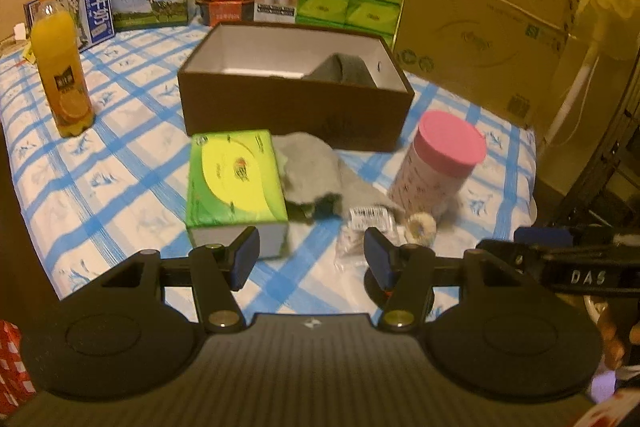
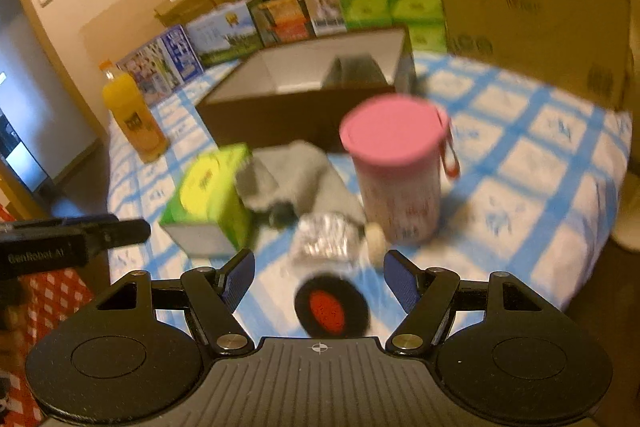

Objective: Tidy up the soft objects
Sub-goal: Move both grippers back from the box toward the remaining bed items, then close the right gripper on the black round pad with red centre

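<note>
Both tongs, left tongs (image 1: 312, 259) and right tongs (image 2: 319, 279), gape wide and empty above the blue-checked bed (image 1: 120, 163). A crumpled grey fleece cloth (image 1: 308, 167) lies near the bed's front edge, touching a glossy green rectangular tissue box (image 1: 234, 179).

Surface: a bed (image 1: 120, 163) under a blue-and-white checked sheet.
Middle: an open brown box (image 1: 296, 107).
Left: an orange juice bottle (image 1: 62, 67) stood upright.
Front: a green tissue box (image 1: 236, 179) touched a grey cloth (image 1: 316, 171); a pink-lidded canister (image 1: 440, 163), a plastic packet (image 1: 360, 223), a cream puff (image 1: 420, 225), a black-and-red disc (image 2: 332, 307).
Back: cartons (image 1: 152, 1) stood in a row.
</note>
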